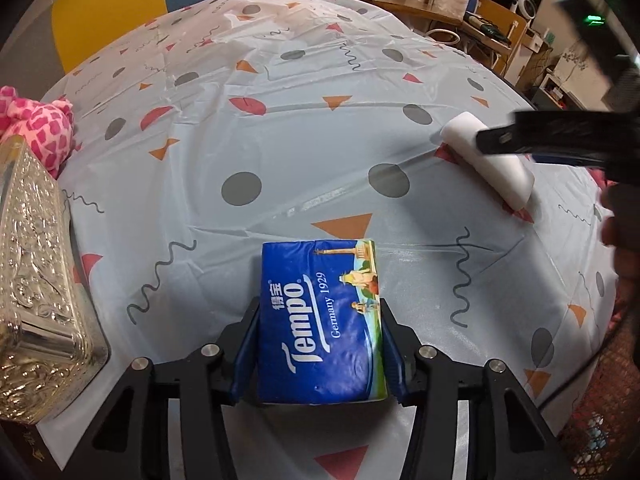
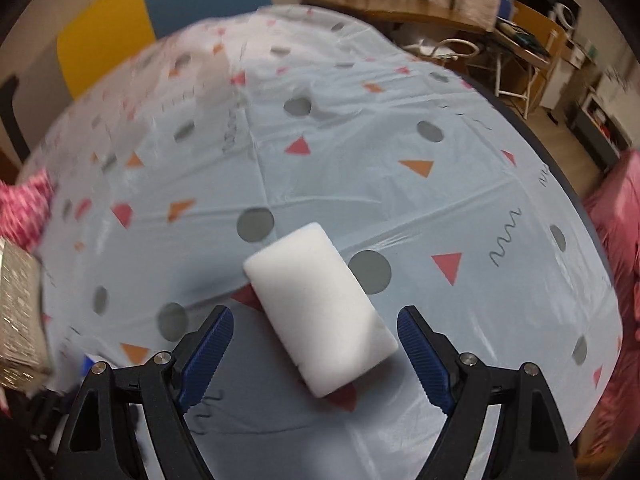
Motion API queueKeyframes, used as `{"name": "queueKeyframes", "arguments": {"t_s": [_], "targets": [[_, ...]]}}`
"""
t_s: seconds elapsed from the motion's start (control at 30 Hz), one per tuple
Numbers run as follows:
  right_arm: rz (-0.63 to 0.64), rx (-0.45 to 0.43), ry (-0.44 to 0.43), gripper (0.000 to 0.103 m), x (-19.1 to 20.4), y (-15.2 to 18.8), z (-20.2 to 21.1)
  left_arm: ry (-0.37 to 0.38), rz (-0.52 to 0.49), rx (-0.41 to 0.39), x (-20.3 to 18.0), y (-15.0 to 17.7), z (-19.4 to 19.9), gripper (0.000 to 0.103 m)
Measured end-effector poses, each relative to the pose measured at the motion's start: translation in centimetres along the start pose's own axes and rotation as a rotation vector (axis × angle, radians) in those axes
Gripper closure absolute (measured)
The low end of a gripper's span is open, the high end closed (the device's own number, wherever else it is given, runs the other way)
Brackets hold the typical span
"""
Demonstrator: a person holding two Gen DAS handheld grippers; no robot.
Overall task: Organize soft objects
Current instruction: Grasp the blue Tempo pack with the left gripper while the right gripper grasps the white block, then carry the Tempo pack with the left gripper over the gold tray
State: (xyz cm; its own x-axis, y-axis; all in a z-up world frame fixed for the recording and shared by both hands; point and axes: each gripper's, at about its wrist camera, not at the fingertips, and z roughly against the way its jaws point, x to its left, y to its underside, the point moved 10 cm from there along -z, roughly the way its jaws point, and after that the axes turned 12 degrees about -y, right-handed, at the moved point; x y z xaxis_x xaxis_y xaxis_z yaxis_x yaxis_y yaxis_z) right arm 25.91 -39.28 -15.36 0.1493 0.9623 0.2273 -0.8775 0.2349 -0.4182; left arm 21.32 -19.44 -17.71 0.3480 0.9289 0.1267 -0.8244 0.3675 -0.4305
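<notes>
Tabletop (image 1: 280, 152): glossy patterned plastic cloth. Far left: pink plush (image 1: 44, 128), embossed metallic box (image 1: 36, 280). Left tool (image 1: 320, 344) clamped on blue Tempo tissue pack (image 1: 320, 320), near centre. Right tool (image 2: 316, 344) apart, straddling white sponge block (image 2: 320, 304), flat on cloth

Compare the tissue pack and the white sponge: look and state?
The tissue pack is glossy blue with printed Tempo branding; the white sponge is plain and matte. The tissue pack is clamped in the left gripper; the white sponge lies loose between the open fingers of the right gripper. Both are rectangular blocks.
</notes>
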Motion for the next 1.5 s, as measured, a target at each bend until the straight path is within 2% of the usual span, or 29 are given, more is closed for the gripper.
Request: {"name": "queueKeyframes", "arguments": {"t_s": [0.1,0.13,0.17,0.27,0.33,0.43,0.5,0.6,0.7,0.77,0.83,0.93,1.03,1.23,1.5], "targets": [[0.025,0.04,0.05,0.019,-0.8,0.2,-2.0,-0.001,-0.011,-0.006,0.3,0.2,0.3,0.051],[0.02,0.05,0.056,0.03,-1.1,0.3,-2.3,0.004,-0.008,-0.001,0.3,0.0,0.2,0.051],[0.021,0.07,0.053,0.034,-1.3,0.6,-2.8,0.015,-0.001,0.007,0.4,-0.1,0.3,0.051],[0.039,0.05,0.056,0.037,-1.4,0.7,-2.5,0.044,0.04,0.011,1.0,-1.7,1.0,0.051],[0.048,0.049,0.061,0.037,-1.5,0.9,-2.5,0.06,0.066,-0.03,1.6,-3.2,3.2,0.051],[0.036,0.053,0.047,0.036,-1.6,1.2,-2.4,0.063,0.117,-0.102,4.5,-7.0,6.5,0.051],[0.027,0.051,0.036,0.036,-1.6,1.2,-2.4,0.039,0.182,-0.129,8.1,-9.3,8.0,0.051],[0.041,0.046,0.044,0.036,-1.3,1.2,-2.3,-0.066,0.292,-0.185,16.1,-11.9,10.0,0.051],[0.049,0.043,0.05,0.036,-1.5,1.2,-2.3,-0.196,0.396,-0.214,25.0,-12.4,11.5,0.051],[0.055,0.041,0.054,0.036,-1.4,1.3,-2.2,-0.279,0.477,-0.211,31.3,-11.0,12.2,0.051],[0.064,0.04,0.06,0.036,-1.2,1.2,-2.2,-0.329,0.543,-0.202,35.8,-9.1,12.7,0.051],[0.061,0.041,0.058,0.036,-1.0,1.3,-2.1,-0.392,0.612,-0.174,40.6,-4.7,13.2,0.051],[0.064,0.046,0.055,0.036,-0.9,1.3,-2.2,-0.415,0.645,-0.162,43.2,-0.9,13.3,0.051],[0.081,0.038,0.064,0.037,-0.8,1.3,-2.2,-0.408,0.681,-0.143,42.5,6.5,13.0,0.051],[0.096,0.028,0.076,0.037,-0.7,1.4,-2.1,-0.368,0.674,-0.14,37.8,14.8,13.8,0.051]]}}
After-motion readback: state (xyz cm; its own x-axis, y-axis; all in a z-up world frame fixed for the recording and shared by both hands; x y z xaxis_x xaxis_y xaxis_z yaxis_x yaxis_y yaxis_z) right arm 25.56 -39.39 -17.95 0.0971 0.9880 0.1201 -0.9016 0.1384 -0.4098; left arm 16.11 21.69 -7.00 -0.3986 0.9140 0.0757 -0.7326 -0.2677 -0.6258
